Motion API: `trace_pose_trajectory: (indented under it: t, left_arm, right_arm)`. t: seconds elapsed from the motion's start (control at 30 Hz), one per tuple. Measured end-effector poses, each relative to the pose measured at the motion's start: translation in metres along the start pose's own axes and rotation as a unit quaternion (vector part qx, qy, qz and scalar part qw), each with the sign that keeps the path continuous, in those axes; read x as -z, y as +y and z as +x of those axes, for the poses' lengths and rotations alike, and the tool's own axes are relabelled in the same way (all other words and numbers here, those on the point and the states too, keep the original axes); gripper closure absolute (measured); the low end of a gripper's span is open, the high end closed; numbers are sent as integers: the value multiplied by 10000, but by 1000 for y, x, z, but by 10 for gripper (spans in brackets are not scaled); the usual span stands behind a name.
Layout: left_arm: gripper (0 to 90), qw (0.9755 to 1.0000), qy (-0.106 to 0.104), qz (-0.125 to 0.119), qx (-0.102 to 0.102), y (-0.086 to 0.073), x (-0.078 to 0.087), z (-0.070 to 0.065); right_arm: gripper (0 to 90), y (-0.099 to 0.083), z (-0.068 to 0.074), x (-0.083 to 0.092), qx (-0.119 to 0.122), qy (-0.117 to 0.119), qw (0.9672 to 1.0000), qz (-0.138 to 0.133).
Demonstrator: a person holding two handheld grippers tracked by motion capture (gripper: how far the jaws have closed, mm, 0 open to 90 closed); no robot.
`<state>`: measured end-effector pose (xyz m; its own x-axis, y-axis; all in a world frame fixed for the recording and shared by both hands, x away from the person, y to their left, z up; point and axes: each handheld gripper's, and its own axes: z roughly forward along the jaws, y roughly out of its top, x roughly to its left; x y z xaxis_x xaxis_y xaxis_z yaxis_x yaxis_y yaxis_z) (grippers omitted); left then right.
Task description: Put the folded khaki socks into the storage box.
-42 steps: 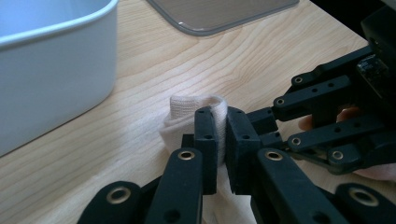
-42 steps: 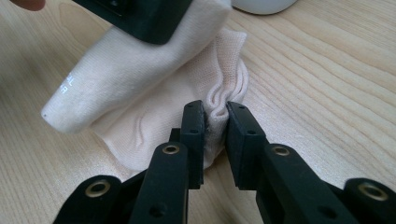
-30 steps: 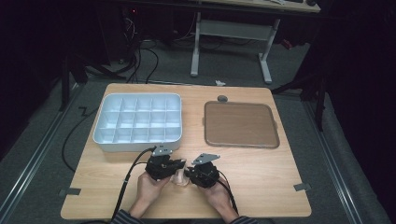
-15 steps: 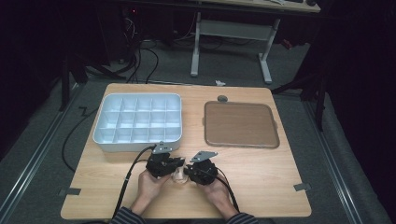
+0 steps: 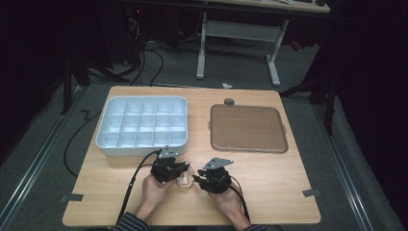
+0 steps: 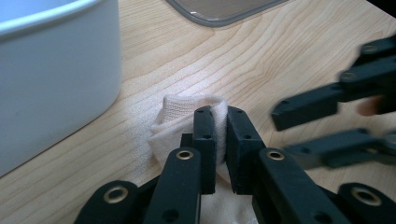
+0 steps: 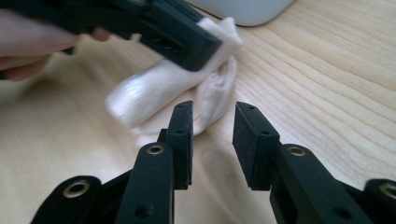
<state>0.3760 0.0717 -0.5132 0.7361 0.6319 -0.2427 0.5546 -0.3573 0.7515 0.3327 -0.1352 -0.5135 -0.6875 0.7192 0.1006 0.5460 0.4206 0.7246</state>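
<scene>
Softly folded cream cloth, fine mesh weave

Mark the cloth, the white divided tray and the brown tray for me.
cloth (image 6: 180, 119), left gripper view, folded top edge.
white divided tray (image 5: 140, 146), high view, near wall.
brown tray (image 5: 248, 127), high view, flat middle.

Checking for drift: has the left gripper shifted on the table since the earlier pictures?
No. The left gripper sits just below the white tray's front edge, as before, shut on the cloth.
</scene>
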Motion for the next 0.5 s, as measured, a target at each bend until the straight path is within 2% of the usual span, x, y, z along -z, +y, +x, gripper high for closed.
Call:
trace_pose_trajectory:
  t: [0.2, 0.27, 0.33, 0.43, 0.5]
  left_arm:
    - [836, 10000, 31, 12, -8, 0, -2, -1]
    - [836, 10000, 42, 25, -75, -1, -3, -1]
    - [836, 9998, 58, 57, -158, -1, -3, -1]
    - [836, 9999, 63, 54, -136, -1, -3, -1]
    - [836, 9999, 45, 51, -114, -1, -4, -1]
  right_arm:
    - [661, 0, 18, 12, 284, 203, 9992, -186]
    - [632, 1, 21, 10, 303, 313, 9989, -149]
    - [624, 3, 23, 8, 337, 320, 9988, -155]
    - [631, 4, 26, 3, 366, 343, 9987, -118]
    - [668, 5, 28, -1, 372, 314, 9988, -48]
